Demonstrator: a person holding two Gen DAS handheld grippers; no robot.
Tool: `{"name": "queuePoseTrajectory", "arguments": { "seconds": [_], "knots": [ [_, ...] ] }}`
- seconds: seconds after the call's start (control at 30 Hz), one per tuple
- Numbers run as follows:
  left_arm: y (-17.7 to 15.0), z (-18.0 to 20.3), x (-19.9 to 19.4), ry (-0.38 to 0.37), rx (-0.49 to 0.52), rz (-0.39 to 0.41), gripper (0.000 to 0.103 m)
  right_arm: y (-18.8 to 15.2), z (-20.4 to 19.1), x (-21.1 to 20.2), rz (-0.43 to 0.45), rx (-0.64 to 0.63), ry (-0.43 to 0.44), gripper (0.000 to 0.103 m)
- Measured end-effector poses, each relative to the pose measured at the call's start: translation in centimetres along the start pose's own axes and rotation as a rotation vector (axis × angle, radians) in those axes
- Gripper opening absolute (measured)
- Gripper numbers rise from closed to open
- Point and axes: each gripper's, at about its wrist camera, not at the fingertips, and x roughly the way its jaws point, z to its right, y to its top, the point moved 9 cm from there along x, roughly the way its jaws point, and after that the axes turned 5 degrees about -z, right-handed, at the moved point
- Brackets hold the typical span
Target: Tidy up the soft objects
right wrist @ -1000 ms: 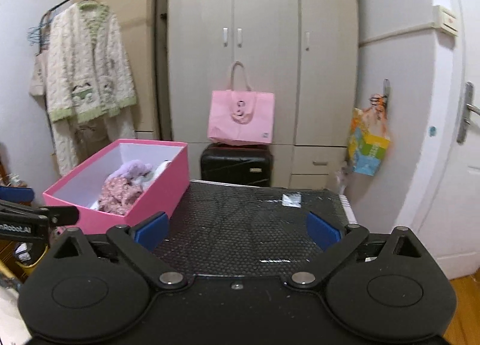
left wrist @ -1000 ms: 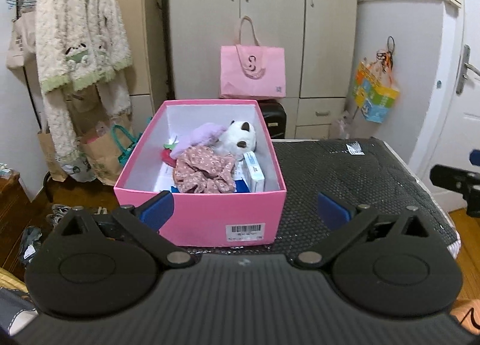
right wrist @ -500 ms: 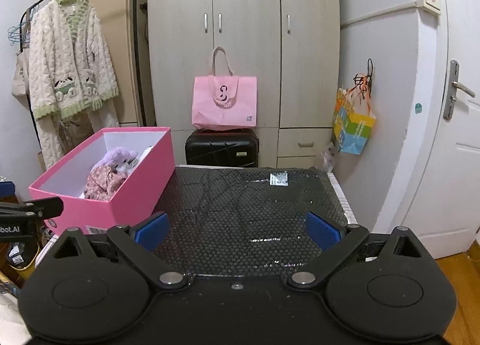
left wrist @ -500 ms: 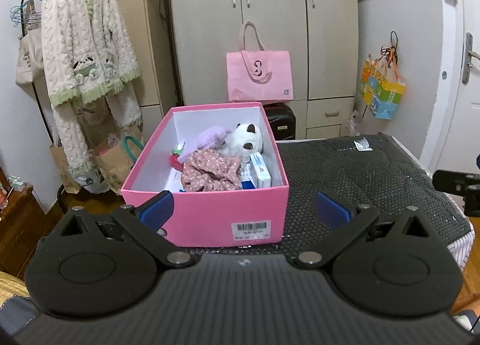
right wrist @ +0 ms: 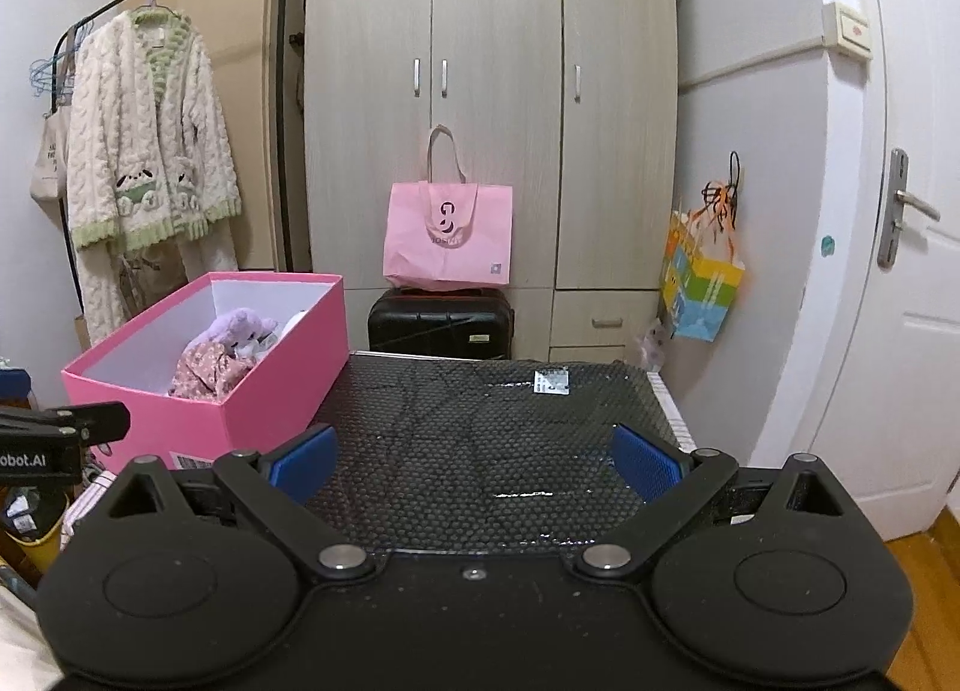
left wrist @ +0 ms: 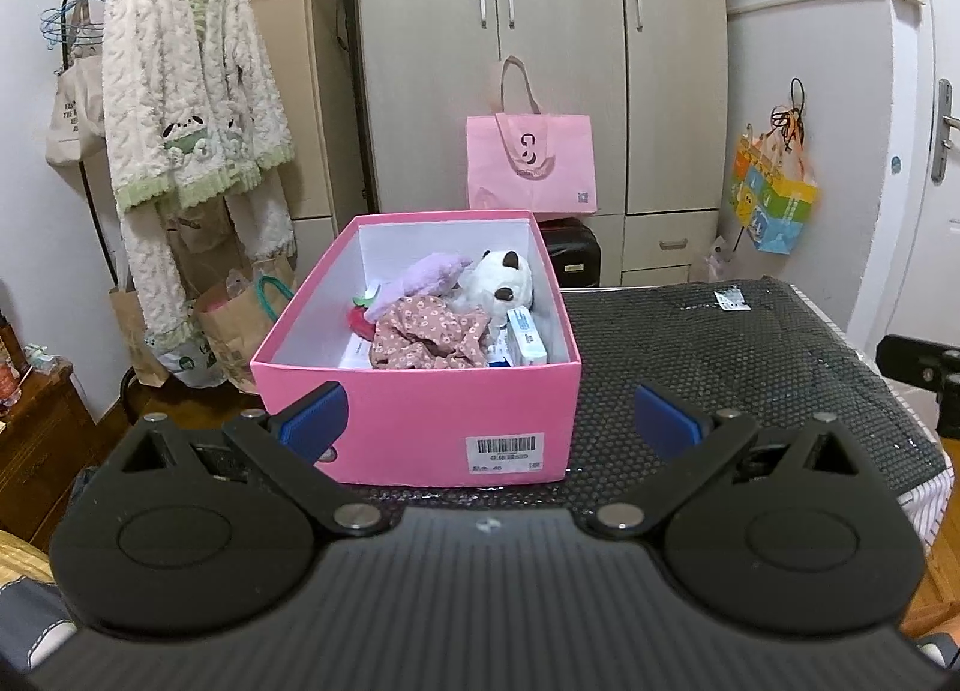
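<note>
A pink box (left wrist: 420, 421) stands on the black bubble-wrap table top (left wrist: 720, 355). Inside lie a white panda plush (left wrist: 501, 283), a purple plush (left wrist: 429, 277), a floral cloth (left wrist: 426, 334), a red soft item (left wrist: 359, 322) and small blue-white cartons (left wrist: 527, 338). My left gripper (left wrist: 489, 424) is open and empty, just in front of the box's near wall. My right gripper (right wrist: 474, 460) is open and empty above the bare table top (right wrist: 492, 439), with the pink box (right wrist: 240, 391) to its left.
A wardrobe (right wrist: 492, 108) stands behind, with a pink tote bag (right wrist: 449, 238) on a black suitcase (right wrist: 441, 325). A clothes rack with a fluffy robe (left wrist: 180, 108) is at the left. A door (right wrist: 900, 247) and a colourful hanging bag (right wrist: 699, 283) are at the right. A white label (right wrist: 551, 380) lies on the table.
Both grippers have drawn back and risen a little from the table. The box looks smaller and farther. Both stay open and empty.
</note>
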Motion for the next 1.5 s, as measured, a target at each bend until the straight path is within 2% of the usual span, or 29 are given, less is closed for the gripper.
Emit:
{"name": "queuePoseTrajectory", "arguments": {
  "seconds": [0.43, 0.97, 1.13, 1.33, 1.5],
  "knots": [
    [-0.3, -0.1, 0.4, 0.003, -0.012, 0.026, 0.103, -0.4, 1.0, -0.7, 0.084, 0.005, -0.059, 0.100],
    [-1.1, 0.6, 0.6, 0.022, 0.003, 0.029, 0.103, -0.9, 1.5, -0.6, 0.100, 0.011, -0.085, 0.100],
    [-1.0, 0.6, 0.3, 0.037, 0.010, 0.053, 0.103, -0.9, 1.2, -0.6, 0.109, 0.006, -0.083, 0.101],
    [-0.8, 0.4, -0.3, 0.066, 0.019, 0.124, 0.103, -0.8, 1.2, -0.9, 0.139, 0.018, -0.077, 0.101],
    [-0.6, 0.1, -0.4, 0.059, 0.012, 0.139, 0.103, -0.6, 1.7, -1.1, 0.157, 0.055, -0.066, 0.101]
  ]
}}
